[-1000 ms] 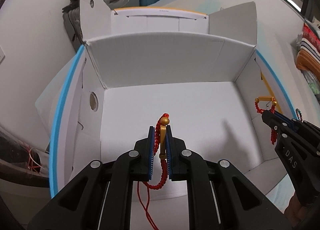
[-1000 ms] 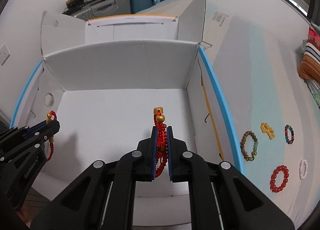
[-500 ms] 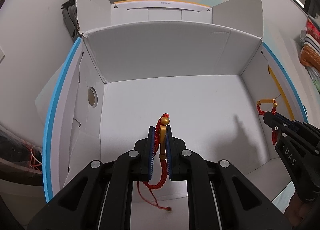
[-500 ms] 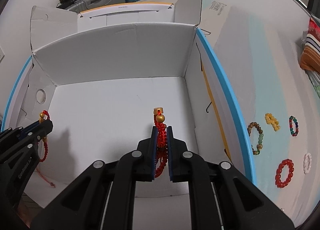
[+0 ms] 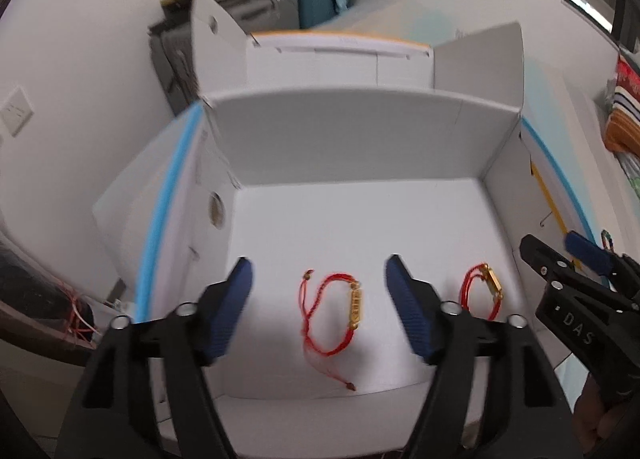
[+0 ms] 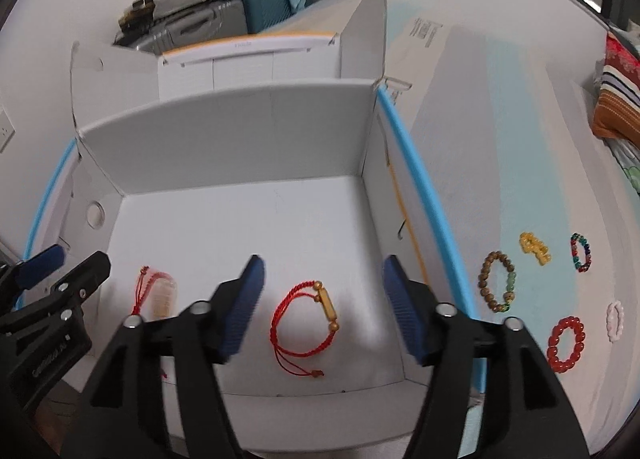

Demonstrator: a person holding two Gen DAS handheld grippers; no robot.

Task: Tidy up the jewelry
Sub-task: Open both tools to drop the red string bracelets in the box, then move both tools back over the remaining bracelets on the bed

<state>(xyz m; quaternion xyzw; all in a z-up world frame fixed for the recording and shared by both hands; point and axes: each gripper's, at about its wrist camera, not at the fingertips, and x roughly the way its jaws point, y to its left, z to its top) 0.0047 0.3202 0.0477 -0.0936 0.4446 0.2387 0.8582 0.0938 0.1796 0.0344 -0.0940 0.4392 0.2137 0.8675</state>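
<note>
- The left tongs (image 5: pixel 318 287) were spreading apart over the white box (image 5: pixel 360 147), gripping nothing.
- Beneath them, a red cord bracelet with a gold bar (image 5: pixel 332 313) lay flat on the box floor.
- The right tongs (image 6: pixel 324 287) were likewise opening, empty, above a second red bracelet (image 6: pixel 306 319) lying to the right of the first.
- Five beaded bracelets (image 6: pixel 498 281) lay outside, right of the box's blue-edged wall.

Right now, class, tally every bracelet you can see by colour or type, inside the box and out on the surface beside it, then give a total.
Red cord bracelets with gold bar, in the white box: 2
Brown wooden bead bracelet with green beads: 1
Yellow bead bracelet: 1
Multicoloured bead bracelet: 1
Red bead bracelet: 1
Pale pink bracelet: 1
Total: 7
</note>
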